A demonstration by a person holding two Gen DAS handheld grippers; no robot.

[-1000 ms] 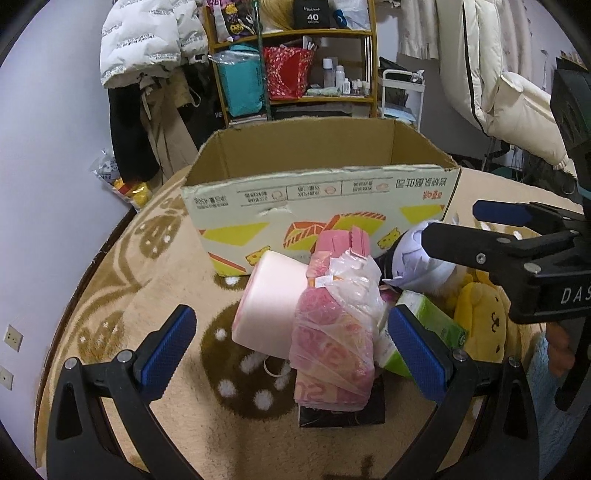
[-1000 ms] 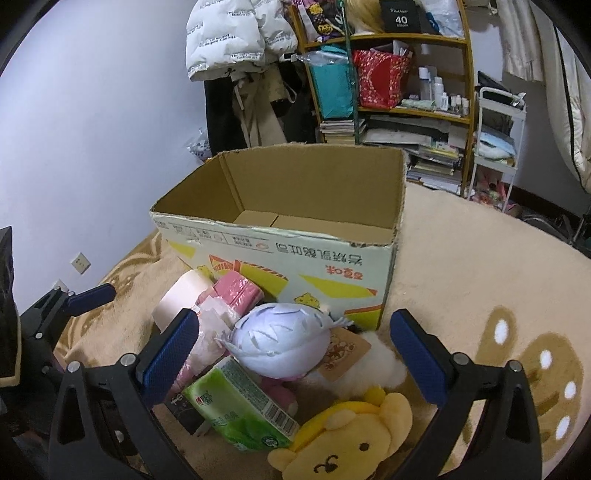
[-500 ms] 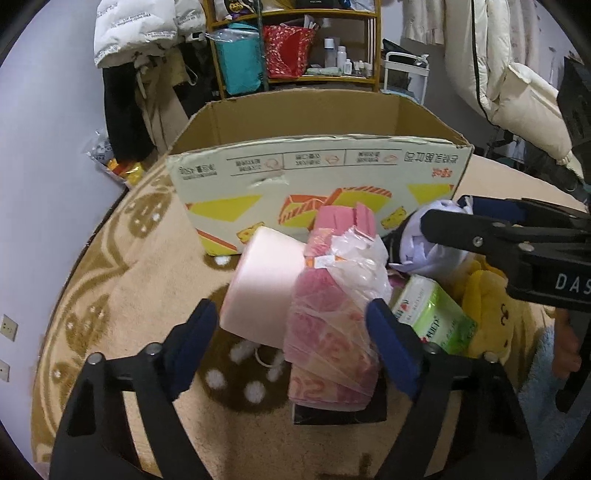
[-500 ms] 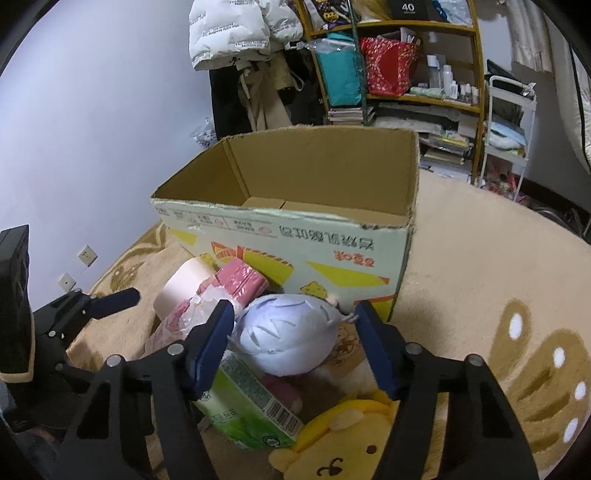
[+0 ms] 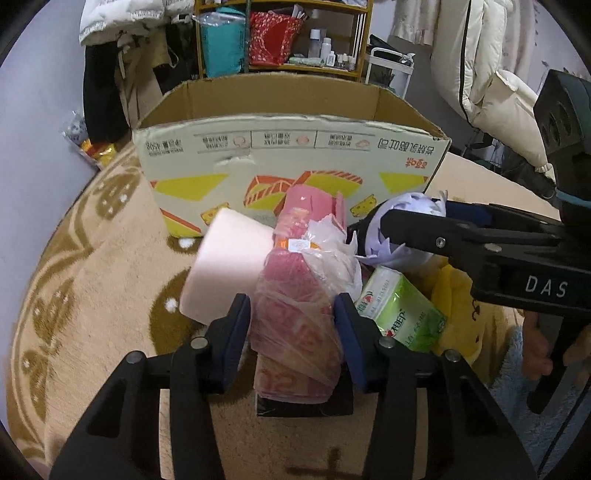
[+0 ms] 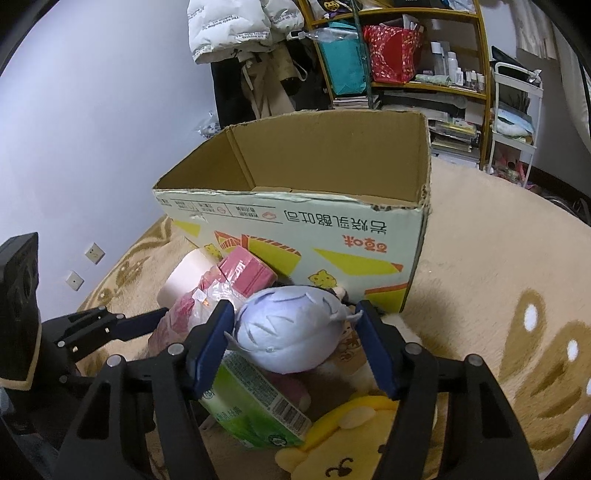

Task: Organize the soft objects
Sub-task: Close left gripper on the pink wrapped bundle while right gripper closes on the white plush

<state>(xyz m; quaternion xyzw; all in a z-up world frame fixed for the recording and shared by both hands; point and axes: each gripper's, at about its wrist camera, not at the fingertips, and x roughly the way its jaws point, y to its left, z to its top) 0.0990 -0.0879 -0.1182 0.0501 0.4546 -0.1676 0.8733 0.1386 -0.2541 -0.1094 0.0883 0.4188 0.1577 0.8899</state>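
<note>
Left gripper held low and level over the rug, pointing toward the cardboard box; blue pads pressed against both sides of the pink bagged bundle, jaws narrowed and clamped on it. Right gripper tilted down from the right side of the pile, pads closed against the flanks of the lavender plush, gripping it. A bare hand around the right gripper's handle at the right edge of the left wrist view.

Heaped on the rug just in front of the box's printed front wall, touching one another:
- one pale pink roll, on the left of the heap, beside the bundle
- one pink bagged bundle, lying on a dark flat item
- one pink pack, leaning against the box wall
- one lavender plush, atop the heap
- one green tissue pack, under the plush
- one yellow bear plush, nearest the right gripper's camera

One cardboard box, open at the top, standing on the rug; only bare inner walls and bottom flaps visible inside.

Behind, one shelf unit and one white puffer jacket by the wall.
</note>
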